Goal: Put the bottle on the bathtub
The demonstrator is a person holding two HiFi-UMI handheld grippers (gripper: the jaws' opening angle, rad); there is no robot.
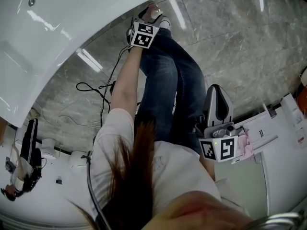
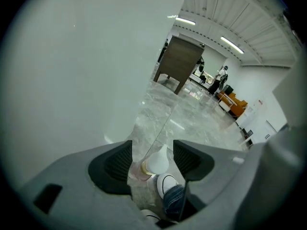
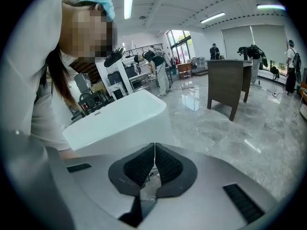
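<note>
Jaws on the left gripper (image 2: 152,147) stand wide apart, pressing nothing. Through the gap shows the white-capped bottle (image 2: 157,163), down on the floor (image 2: 192,114) just beside the bathtub (image 2: 72,80) wall, near a shoe (image 2: 168,184). Right gripper (image 3: 154,150), away from the bathtub: jaws together, empty.

Grey marble floor (image 1: 230,32). White bathtub (image 1: 43,37) on it at 10 o'clock; loose black cable (image 1: 93,87) at 9 o'clock.
</note>
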